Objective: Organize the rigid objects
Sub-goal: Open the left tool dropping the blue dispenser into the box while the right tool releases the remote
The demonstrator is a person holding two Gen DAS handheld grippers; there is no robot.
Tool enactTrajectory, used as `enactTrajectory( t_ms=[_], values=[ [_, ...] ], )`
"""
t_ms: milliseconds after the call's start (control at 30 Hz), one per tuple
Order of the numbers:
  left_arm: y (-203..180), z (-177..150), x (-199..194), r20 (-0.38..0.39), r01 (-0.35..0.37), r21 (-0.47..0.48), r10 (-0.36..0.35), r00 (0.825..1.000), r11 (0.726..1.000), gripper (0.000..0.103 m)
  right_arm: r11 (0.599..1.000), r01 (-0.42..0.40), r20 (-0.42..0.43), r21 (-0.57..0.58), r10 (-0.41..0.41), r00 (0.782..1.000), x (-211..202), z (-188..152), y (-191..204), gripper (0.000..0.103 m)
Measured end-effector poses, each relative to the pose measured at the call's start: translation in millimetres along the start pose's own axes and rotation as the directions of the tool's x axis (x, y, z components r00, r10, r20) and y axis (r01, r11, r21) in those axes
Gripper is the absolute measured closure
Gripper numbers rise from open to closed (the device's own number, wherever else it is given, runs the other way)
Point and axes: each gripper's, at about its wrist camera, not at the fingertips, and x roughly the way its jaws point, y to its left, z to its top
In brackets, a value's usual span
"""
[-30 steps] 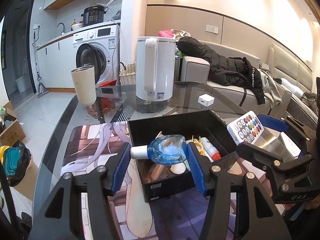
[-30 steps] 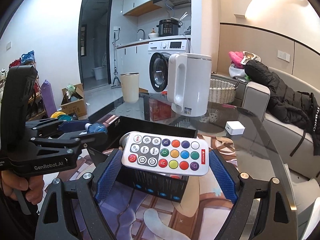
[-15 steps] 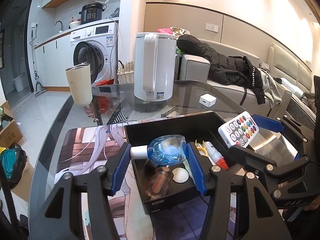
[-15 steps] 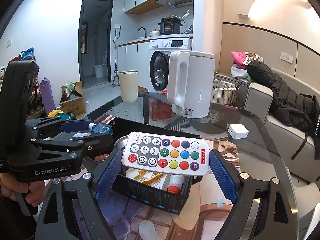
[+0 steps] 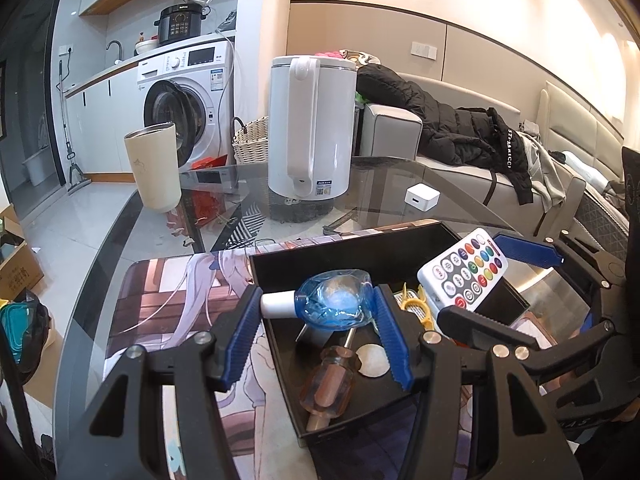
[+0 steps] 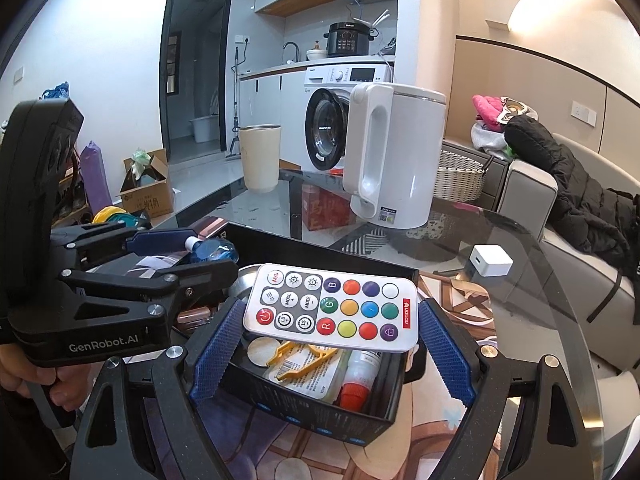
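My left gripper is shut on a small blue glass bottle with a white cap, held sideways over the black box. My right gripper is shut on a white remote with coloured buttons, held flat above the same box. The remote shows at the right of the left wrist view. In the box lie an amber-handled screwdriver, a round wooden disc, a yellow clip and a red-capped tube.
A white kettle, a cream tumbler and a small white cube stand on the glass table beyond the box. A printed mat lies under the box. A sofa with a black jacket is at the right.
Both grippers have advanced over the box and a little lower, so its contents show beneath them. The bottle and the remote stay gripped.
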Motion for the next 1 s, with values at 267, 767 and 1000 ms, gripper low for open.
enactTrajectory(
  t_ms=[267,767,1000],
  values=[
    [2.1,1.0,2.8,0.002,0.000,0.000,0.000,1.000,1.000,0.047,1.000,-0.008,-0.010,-0.006,0.008,1.000,8.4,1.8,0.2,0.014],
    [-2.9,-1.3,-2.3,-0.021,-0.026,0.000,0.026,0.999,1.000,0.023,1.000,0.031,-0.001,0.004,-0.031,1.000,-8.9,-4.3,-5.1,0.008],
    [-4.1,-8.0,-20.7,0.019,-0.091,-0.011,0.091,0.996,0.996,0.000,0.999,0.042,0.029,0.025,-0.043,0.999,-25.6,-9.7,-7.6,0.001]
  ],
)
